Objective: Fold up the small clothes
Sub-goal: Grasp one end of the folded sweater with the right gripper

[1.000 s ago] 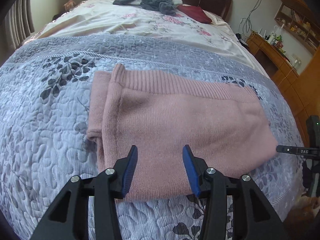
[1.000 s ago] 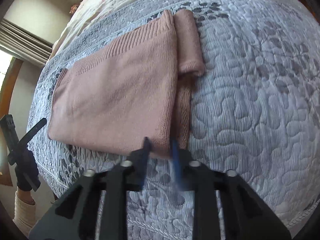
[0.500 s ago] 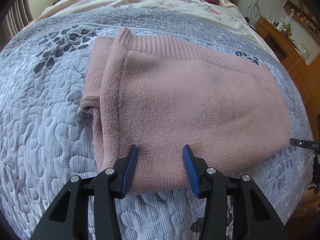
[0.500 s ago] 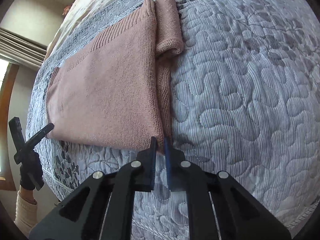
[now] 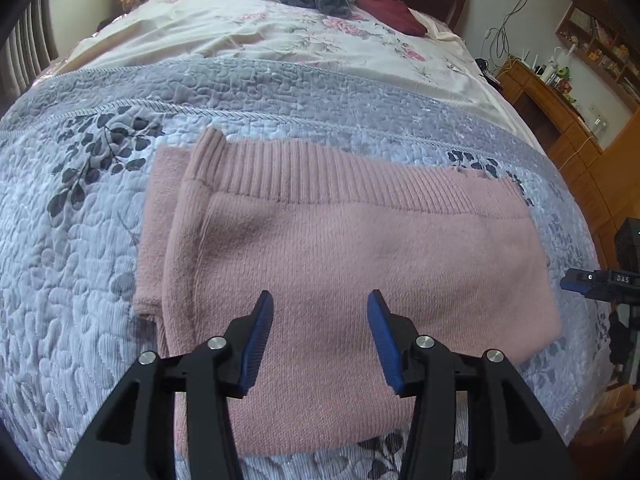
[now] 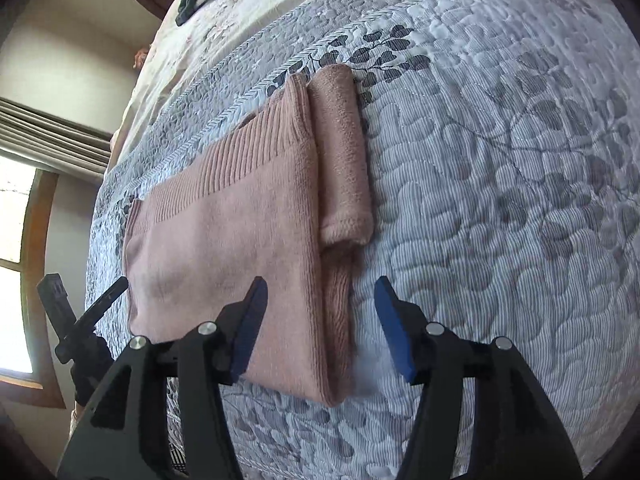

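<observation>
Both tools gape wide, empty: my left tool [image 5: 318, 336] over the pink sweater [image 5: 360, 264], right tool [image 6: 318, 330] straddling its sleeve-side edge. Sweater lies flat on the quilt [image 6: 500, 200], likely ready for another fold.

The pink sweater [image 5: 344, 248] is soft, matt ribbed knit cloth lying on a quilted, stitched fabric bedspread [image 5: 72, 264].

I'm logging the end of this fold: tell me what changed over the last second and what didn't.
The right gripper was nearly shut at the near corner of the pink sweater and has now opened wide, letting go. The left gripper moved in toward the sweater and drew back again, open throughout and holding nothing. The sweater lies folded in the same place on the grey quilt.
</observation>
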Tool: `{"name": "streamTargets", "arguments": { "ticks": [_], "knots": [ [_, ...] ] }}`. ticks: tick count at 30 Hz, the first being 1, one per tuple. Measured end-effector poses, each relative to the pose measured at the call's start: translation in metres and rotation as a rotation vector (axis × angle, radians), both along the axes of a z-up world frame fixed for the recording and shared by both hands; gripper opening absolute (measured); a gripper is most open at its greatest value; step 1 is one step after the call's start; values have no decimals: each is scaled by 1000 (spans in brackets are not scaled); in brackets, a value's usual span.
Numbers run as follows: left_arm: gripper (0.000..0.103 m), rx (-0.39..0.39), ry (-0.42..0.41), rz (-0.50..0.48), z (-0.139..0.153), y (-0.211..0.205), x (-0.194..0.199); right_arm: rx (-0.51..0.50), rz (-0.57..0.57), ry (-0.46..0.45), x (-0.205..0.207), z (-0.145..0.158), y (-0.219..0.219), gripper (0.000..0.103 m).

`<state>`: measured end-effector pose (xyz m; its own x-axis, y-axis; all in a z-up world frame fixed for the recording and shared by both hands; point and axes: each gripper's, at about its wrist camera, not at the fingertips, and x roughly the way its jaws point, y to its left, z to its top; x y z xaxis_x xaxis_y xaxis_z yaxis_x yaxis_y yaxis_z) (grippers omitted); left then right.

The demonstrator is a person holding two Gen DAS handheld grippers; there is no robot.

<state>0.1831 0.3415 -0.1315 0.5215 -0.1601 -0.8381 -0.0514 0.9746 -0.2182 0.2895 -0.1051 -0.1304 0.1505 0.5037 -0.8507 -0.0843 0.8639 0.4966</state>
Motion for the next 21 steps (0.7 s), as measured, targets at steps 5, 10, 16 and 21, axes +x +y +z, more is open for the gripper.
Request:
{"name": "streamTargets", "arguments": {
  "ticks": [5,10,16,21],
  "knots": [
    [49,-26,26,36,-15,6,16,40,-25,30,20,-18,2,60],
    [49,-62,43,37,-30,14,20,90,-43,42,30,-33,7,60],
    [50,-89,50,23,-37,18,21,155,-53,34,42,-40,15,40],
    [50,-77,47,2,-40,17,21,145,-49,24,42,-43,22,23]
  ]
}}
